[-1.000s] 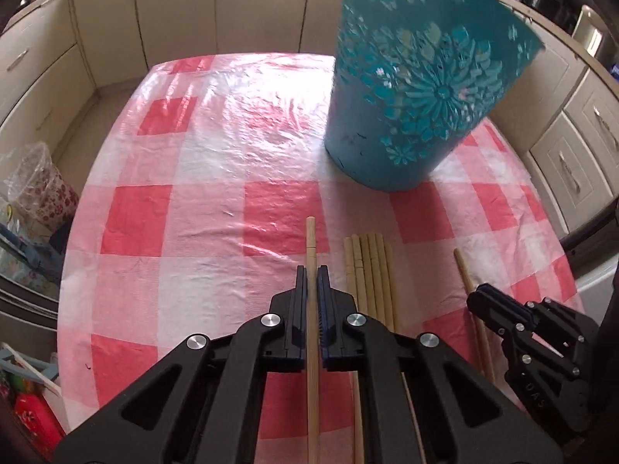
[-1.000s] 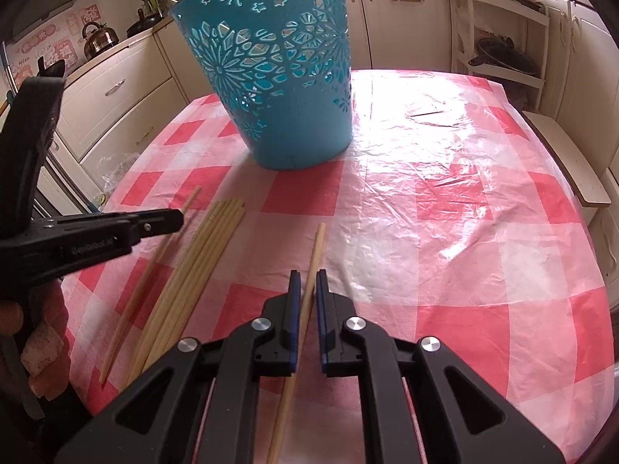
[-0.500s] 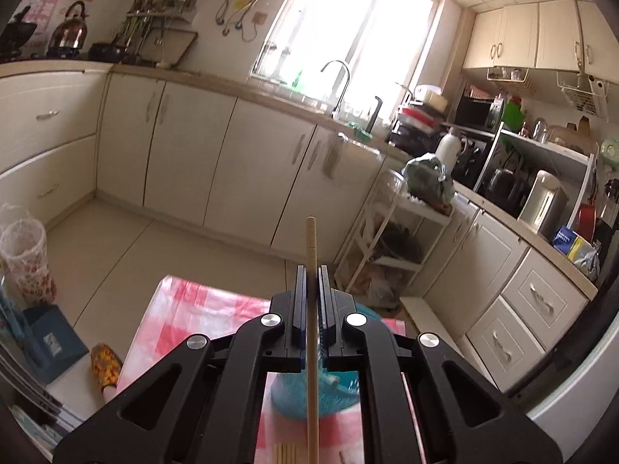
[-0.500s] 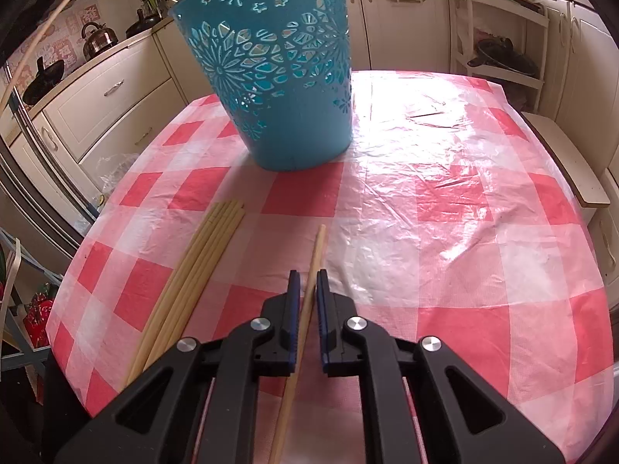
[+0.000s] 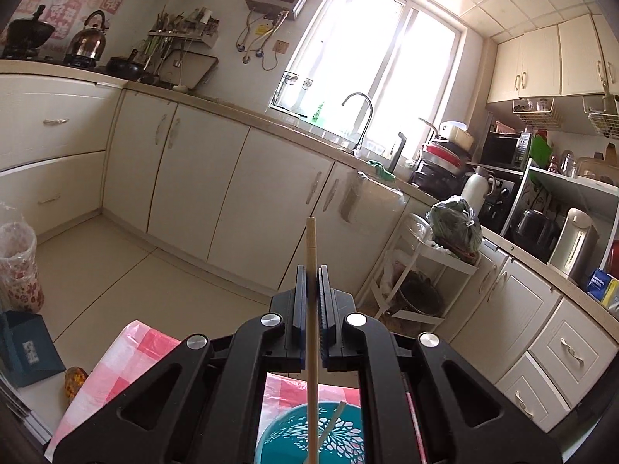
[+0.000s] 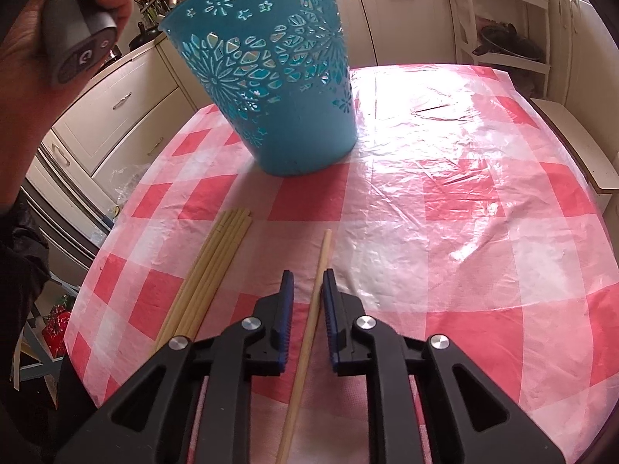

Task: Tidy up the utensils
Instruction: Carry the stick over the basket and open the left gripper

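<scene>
My left gripper is shut on a wooden chopstick and holds it upright over the teal cut-out basket, which has another stick inside. In the right wrist view the same basket stands on the red-checked table. My right gripper is open, its jaws on either side of a single chopstick lying on the cloth. A bundle of several chopsticks lies to its left. The hand holding the left gripper's handle shows at the top left.
Kitchen cabinets, a sink with tap and a wire rack stand beyond the table. The table's far edge drops to the floor. A bin stands on the floor at left.
My left gripper lifted its chopstick off the table, tilted upward and came over the basket. My right gripper has opened a little around the lying chopstick.
</scene>
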`<state>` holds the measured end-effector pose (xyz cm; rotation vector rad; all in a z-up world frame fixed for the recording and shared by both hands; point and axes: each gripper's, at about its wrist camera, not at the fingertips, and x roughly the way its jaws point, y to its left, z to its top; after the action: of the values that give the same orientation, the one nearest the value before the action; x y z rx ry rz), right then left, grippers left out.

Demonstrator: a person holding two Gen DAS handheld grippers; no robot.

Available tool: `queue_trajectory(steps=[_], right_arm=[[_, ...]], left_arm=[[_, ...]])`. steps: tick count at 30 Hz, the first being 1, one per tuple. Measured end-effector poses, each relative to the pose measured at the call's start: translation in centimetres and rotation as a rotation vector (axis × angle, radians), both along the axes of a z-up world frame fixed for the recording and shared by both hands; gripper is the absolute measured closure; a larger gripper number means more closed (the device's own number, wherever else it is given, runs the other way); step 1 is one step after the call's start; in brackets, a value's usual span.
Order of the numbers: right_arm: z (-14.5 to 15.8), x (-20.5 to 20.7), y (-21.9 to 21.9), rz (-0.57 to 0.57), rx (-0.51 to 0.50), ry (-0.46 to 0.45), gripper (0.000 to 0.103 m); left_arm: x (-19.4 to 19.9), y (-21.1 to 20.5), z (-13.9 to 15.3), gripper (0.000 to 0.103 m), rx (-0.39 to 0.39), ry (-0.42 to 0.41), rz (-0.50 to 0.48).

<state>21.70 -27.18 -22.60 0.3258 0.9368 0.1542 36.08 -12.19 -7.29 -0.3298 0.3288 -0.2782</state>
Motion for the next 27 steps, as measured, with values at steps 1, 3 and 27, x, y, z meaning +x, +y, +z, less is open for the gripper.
queue_trajectory(steps=[1, 3, 27], right_arm=[[0.0, 0.0, 0.0, 0.0, 0.005, 0.0, 0.086], [0.0, 0.1, -0.1, 0.0, 0.015, 0.0, 0.086], [0.0, 0.0, -0.3, 0.008, 0.023, -0.003, 0.083]], left_arm=[[0.0, -0.2, -0.2, 0.098, 0.005, -0.006, 0.003], [-0.2, -0.5, -0.6, 0.098, 0.029, -0.021, 0.006], [-5.5, 3.1, -3.3, 0.039, 0.214, 0.053, 0.052]])
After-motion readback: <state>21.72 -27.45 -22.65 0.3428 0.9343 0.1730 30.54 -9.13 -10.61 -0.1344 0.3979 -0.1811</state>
